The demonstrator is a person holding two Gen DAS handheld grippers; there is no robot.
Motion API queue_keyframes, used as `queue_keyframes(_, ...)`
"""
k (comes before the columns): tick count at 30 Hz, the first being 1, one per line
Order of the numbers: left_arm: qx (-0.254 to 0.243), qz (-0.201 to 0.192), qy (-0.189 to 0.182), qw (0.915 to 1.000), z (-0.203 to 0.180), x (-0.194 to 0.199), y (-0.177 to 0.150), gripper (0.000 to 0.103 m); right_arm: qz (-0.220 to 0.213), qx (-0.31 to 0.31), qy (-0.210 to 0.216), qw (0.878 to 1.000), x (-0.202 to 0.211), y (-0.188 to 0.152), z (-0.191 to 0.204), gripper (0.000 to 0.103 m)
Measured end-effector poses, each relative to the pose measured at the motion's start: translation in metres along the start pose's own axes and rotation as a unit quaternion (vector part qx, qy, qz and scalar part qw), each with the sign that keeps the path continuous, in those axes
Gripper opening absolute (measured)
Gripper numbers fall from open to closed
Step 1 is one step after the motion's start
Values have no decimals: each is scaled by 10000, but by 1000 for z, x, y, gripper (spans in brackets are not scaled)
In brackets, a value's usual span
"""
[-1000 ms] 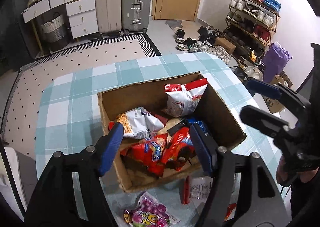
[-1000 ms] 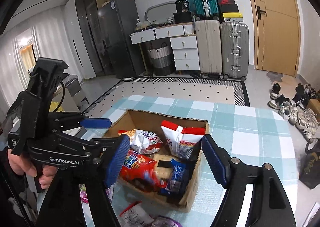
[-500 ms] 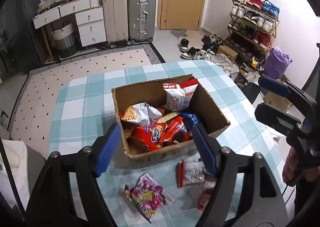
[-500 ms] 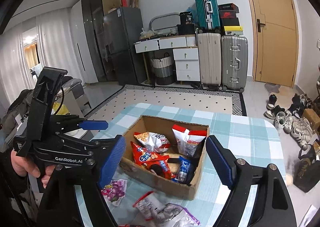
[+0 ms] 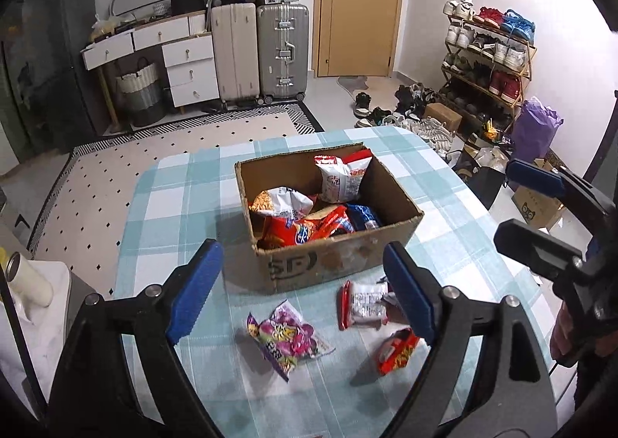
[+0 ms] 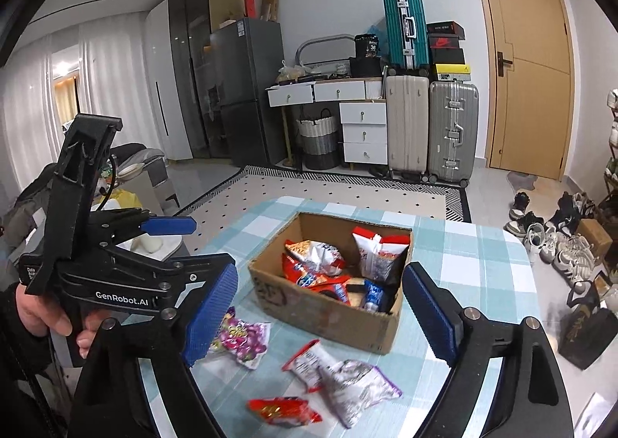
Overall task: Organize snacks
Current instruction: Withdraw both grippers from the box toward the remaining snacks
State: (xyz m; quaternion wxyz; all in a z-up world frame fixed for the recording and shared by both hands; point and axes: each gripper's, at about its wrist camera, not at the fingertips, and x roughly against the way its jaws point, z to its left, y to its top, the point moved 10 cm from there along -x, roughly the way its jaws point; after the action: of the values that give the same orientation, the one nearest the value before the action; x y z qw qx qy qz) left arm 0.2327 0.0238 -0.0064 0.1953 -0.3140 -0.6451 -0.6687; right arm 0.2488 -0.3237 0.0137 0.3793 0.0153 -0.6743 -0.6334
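1. Both our grippers had pulled back from the cardboard box (image 5: 328, 221) since a second earlier, so it sat smaller and farther off, and more loose packets showed in front of it.
2. The box stood mid-way on the checked table (image 5: 174, 198), partly filled: a white-and-red bag (image 5: 342, 179), a noodle-print bag (image 5: 282, 202) and red packets (image 5: 309, 227) were inside.
3. Left to pack, near the box's front wall, we judged: a purple packet (image 5: 286, 337), a white-and-red packet (image 5: 363, 303), a small red packet (image 5: 398, 351), and a silvery one (image 6: 355, 384).
4. Our left gripper (image 5: 305, 291) and right gripper (image 6: 328, 310) were opening, jaws wide, nothing between them.
5. Packet labels were unreadable; the box floor was hidden.
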Motion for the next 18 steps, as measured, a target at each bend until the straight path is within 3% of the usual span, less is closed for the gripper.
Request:
queue_keyframes(11, 145, -117, 83, 9998, -9, 33, -45, 95, -7, -139, -17, 9999, 24, -38, 20, 94)
queue_keyframes(18, 201, -419, 152, 9988, -12, 51, -63, 102, 52, -236, -21, 9997, 30, -73, 26, 95)
